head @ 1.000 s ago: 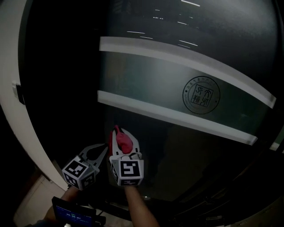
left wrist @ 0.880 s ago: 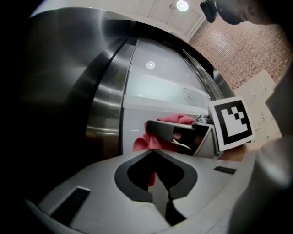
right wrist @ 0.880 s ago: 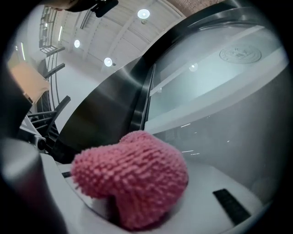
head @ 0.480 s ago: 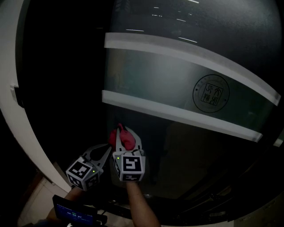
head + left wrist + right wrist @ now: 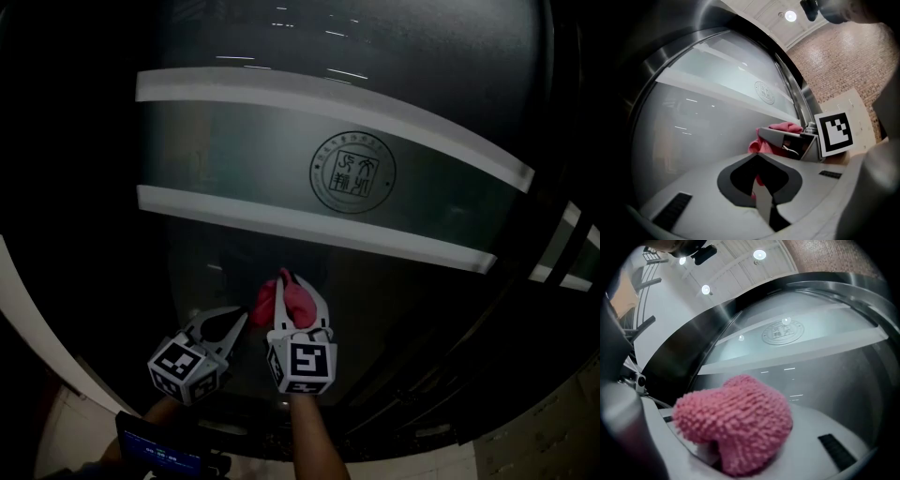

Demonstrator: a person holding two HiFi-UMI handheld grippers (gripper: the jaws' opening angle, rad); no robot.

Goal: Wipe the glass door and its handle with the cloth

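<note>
The dark glass door [image 5: 281, 131] fills the head view, with two pale frosted bands and a round seal [image 5: 352, 172]. My right gripper [image 5: 287, 281] is shut on a pink fluffy cloth [image 5: 284, 302] and holds it at the lower pane, below the bands. In the right gripper view the cloth [image 5: 736, 423] bulges between the jaws, close to the glass [image 5: 825, 366]. My left gripper [image 5: 237, 321] hangs just left of it, shut and empty, tips toward the glass. The left gripper view shows the cloth [image 5: 785, 127] and the right gripper's marker cube [image 5: 833, 132]. I cannot make out a door handle.
A metal door frame [image 5: 799, 91] curves up on the right of the pane, with a brick wall [image 5: 839, 56] beyond it. A pale wall or frame [image 5: 23, 309] edges the door at the left. A small lit screen [image 5: 159, 455] sits near the person's left hand.
Both grippers have moved to the right along the lower glass, the cloth still held. The seal and bands have slid left in the head view.
</note>
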